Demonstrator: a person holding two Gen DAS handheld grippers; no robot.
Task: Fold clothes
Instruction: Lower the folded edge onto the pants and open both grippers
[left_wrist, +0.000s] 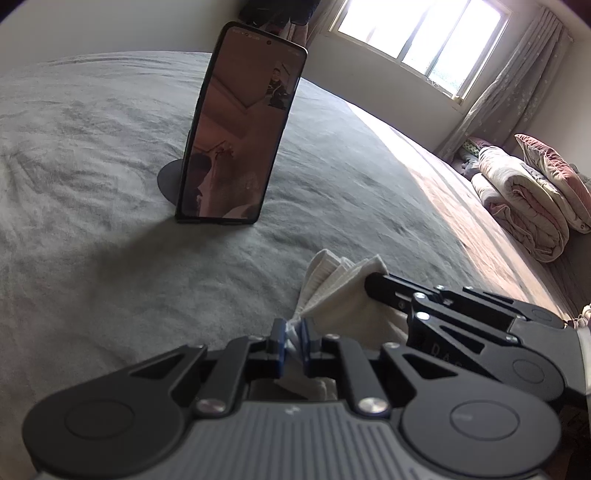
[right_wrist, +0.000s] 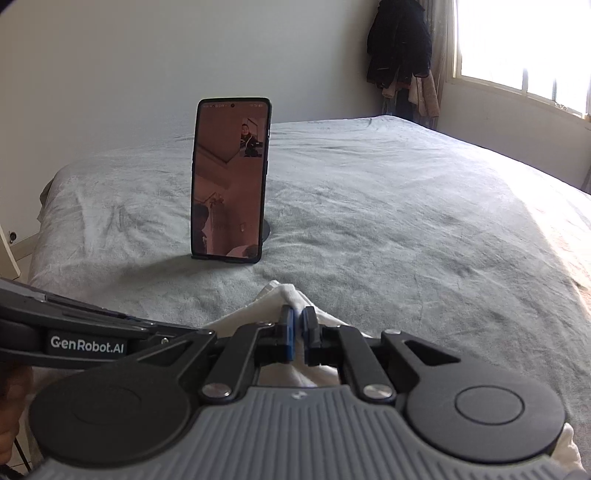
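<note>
Both grippers hold one white garment (left_wrist: 332, 291) low over the near part of a bed (left_wrist: 110, 166) covered in a grey-green blanket. In the left wrist view, the left gripper (left_wrist: 294, 338) has its jaws clamped on a bunched fold of the white cloth, which fans out in pleats just beyond the blue pads (left_wrist: 282, 343). The right gripper (left_wrist: 373, 282) reaches in from the right side of that view, its black tip pressed into the same cloth just beside the fan of pleats.

In the right wrist view, the right gripper (right_wrist: 298, 328) shows its jaws nearly together with a thin edge of the white garment (right_wrist: 284, 295) pinched between the blue pads (right_wrist: 290, 334); more cloth hangs below and to both sides. The left gripper's body, marked GenRobot.AI, crosses the lower left of that view.

Farther up the bed, a phone (right_wrist: 231, 177) stands upright on a round dark stand (left_wrist: 170, 181), its screen facing the grippers. Folded bedding (left_wrist: 524, 195) lies piled at the right, under a bright window (left_wrist: 417, 33) with a pale curtain (left_wrist: 517, 74). Dark clothes (right_wrist: 399, 44) hang in the far corner.
</note>
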